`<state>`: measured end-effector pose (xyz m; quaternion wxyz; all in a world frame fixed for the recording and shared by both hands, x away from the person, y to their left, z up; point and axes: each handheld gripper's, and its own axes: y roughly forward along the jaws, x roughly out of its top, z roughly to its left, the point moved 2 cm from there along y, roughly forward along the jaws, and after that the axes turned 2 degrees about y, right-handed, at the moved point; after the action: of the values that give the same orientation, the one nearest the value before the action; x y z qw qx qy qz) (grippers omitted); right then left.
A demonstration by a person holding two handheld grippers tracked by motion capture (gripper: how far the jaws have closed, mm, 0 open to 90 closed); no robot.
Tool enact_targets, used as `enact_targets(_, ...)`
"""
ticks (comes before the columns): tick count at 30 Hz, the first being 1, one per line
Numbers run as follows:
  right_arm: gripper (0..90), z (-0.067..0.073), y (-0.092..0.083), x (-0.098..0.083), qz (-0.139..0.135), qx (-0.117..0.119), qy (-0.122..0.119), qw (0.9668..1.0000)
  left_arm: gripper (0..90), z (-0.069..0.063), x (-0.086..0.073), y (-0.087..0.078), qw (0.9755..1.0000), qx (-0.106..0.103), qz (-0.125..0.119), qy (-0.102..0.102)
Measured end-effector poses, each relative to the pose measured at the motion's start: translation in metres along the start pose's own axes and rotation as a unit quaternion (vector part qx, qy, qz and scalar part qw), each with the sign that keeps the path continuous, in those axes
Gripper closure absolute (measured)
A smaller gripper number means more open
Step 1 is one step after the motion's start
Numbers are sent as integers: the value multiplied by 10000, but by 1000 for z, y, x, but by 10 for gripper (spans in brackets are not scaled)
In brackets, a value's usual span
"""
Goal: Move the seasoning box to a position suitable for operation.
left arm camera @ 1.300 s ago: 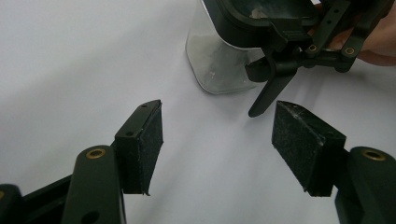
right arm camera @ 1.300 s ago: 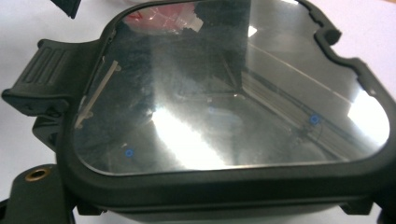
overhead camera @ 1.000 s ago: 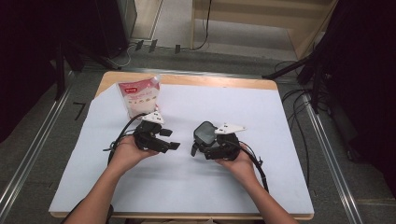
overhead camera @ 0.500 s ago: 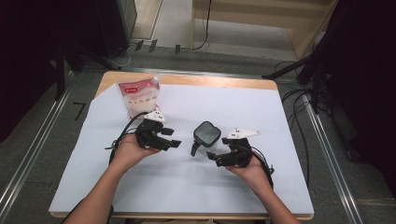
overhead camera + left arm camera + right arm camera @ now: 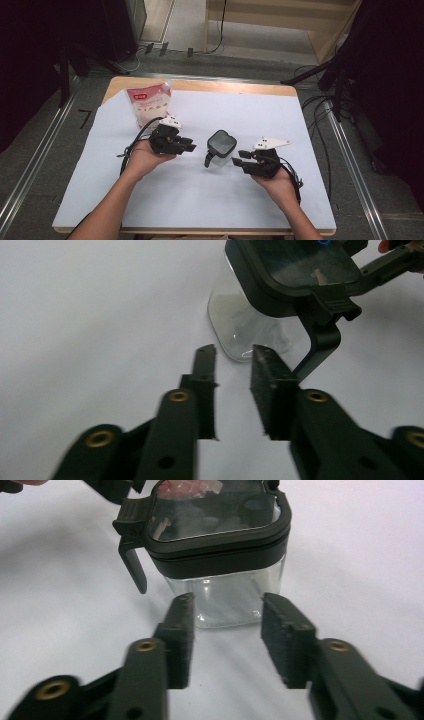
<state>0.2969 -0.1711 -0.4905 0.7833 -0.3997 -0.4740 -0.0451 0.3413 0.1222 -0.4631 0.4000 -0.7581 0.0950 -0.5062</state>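
Note:
A clear jar (image 5: 221, 145) with a black lid and a side latch stands mid-table on the white sheet. My left gripper (image 5: 192, 147) lies to its left and points at it, a short way off. In the left gripper view the left gripper (image 5: 234, 352) has a narrow gap with nothing in it, and the jar (image 5: 245, 325) is just ahead. My right gripper (image 5: 236, 157) sits right of the jar, close to it and apart. The right gripper (image 5: 227, 602) holds nothing, with the jar (image 5: 220, 540) beyond its tips. Both pairs of jaws have just been closing.
A pink and white bag (image 5: 149, 105) stands at the back left of the white sheet (image 5: 200, 200). Cables trail from both grippers across the sheet. The wooden table edge (image 5: 200, 86) runs along the back.
My right gripper has backed away to the right from the jar, and its jaws have narrowed. The left gripper stayed in place with its jaws drawn closer. The jar stands free.

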Motion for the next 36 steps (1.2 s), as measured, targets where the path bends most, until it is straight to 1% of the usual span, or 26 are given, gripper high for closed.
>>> enact_targets(1, 641, -1, 0, 0, 6, -5, 53, 10000, 849, -1, 2, 1, 10000, -24, 64, -4)
enact_targets(2, 661, -3, 0, 0, 24, 22, 73, 10000, 900, -1, 3, 2, 9999, -39, 131, -25)
enact_targets(3, 678, -4, 1, 0, 7, 39, 94, 9999, 900, -1, 5, 4, 9998, -150, 101, -71)
enact_targets(4, 711, -5, 1, 0, 33, 60, 129, 9999, 900, -1, 7, 6, 9993, -291, 131, -183)
enact_targets(5, 741, -6, 2, 0, 72, 76, 165, 9998, 900, -2, 9, 9, 9991, -329, 116, -226)
enact_targets(6, 741, -6, 2, 0, 72, 76, 165, 9998, 900, -2, 9, 9, 9991, -329, 116, -226)
enact_targets(7, 817, -8, 3, 0, 78, 50, 163, 9998, 900, -4, 12, 15, 9993, -366, 66, -103)
enact_targets(9, 882, -9, 3, 0, 44, 5, 170, 9998, 900, -4, 13, 18, 9993, -354, 106, -66)
enact_targets(10, 900, -10, 3, 1, 37, 1, 193, 9998, 900, -5, 14, 23, 9992, -369, 162, -52)
enact_targets(11, 900, -11, 4, 1, 36, -14, 225, 9997, 900, -5, 14, 23, 9992, -369, 162, -52)
enact_targets(12, 900, -11, 4, 1, 36, -14, 225, 9997, 900, -5, 13, 25, 9989, -426, 194, -56)
enact_targets(13, 900, -12, 6, 4, 53, 15, 378, 9993, 900, -6, 11, 27, 9984, -476, 292, 4)
enact_targets(14, 900, -12, 7, 5, 50, 15, 393, 9992, 900, -7, 10, 27, 9988, -414, 271, -22)
enact_targets(15, 900, -12, 7, 5, 50, 15, 393, 9992, 900, -7, 10, 27, 9988, -414, 271, -22)
enact_targets(19, 900, -9, 9, 9, -24, -32, 339, 9994, 900, -8, 8, 29, 9980, -590, 216, -71)
enact_targets(20, 900, -9, 9, 9, -24, -32, 339, 9994, 900, -8, 8, 29, 9980, -590, 216, -71)
enact_targets(21, 900, -10, 9, 9, -33, -39, 330, 9994, 900, -11, 8, 32, 9974, -666, 228, -153)
enact_targets(23, 900, -10, 9, 9, -29, -12, 378, 9993, 900, -14, 9, 33, 9972, -698, 240, -75)
enact_targets(24, 900, -11, 9, 9, -33, 5, 404, 9992, 900, -16, 10, 34, 9972, -705, 220, -76)
enact_targets(25, 900, -11, 9, 9, -42, 8, 403, 9992, 900, -17, 10, 34, 9969, -758, 195, -99)
enact_targets(27, 900, -11, 9, 9, -41, 12, 409, 9992, 900, -18, 10, 35, 9969, -763, 186, -92)
enact_targets(28, 900, -11, 9, 9, -34, 24, 413, 9991, 900, -19, 10, 36, 9971, -717, 222, -89)
enact_targets(29, 900, -11, 9, 9, -34, 21, 405, 9992, 900, -18, 9, 36, 9970, -721, 263, -73)
enact_targets(33, 900, -12, 10, 10, -37, 69, 432, 9990, 900, -20, 9, 37, 9968, -750, 255, -58)
enact_targets(35, 900, -12, 11, 11, 17, 59, 410, 9991, 900, -23, 9, 37, 9971, -720, 237, 81)
enact_targets(36, 900, -12, 12, 12, 17, 68, 395, 9992, 900, -24, 9, 37, 9972, -705, 245, 66)
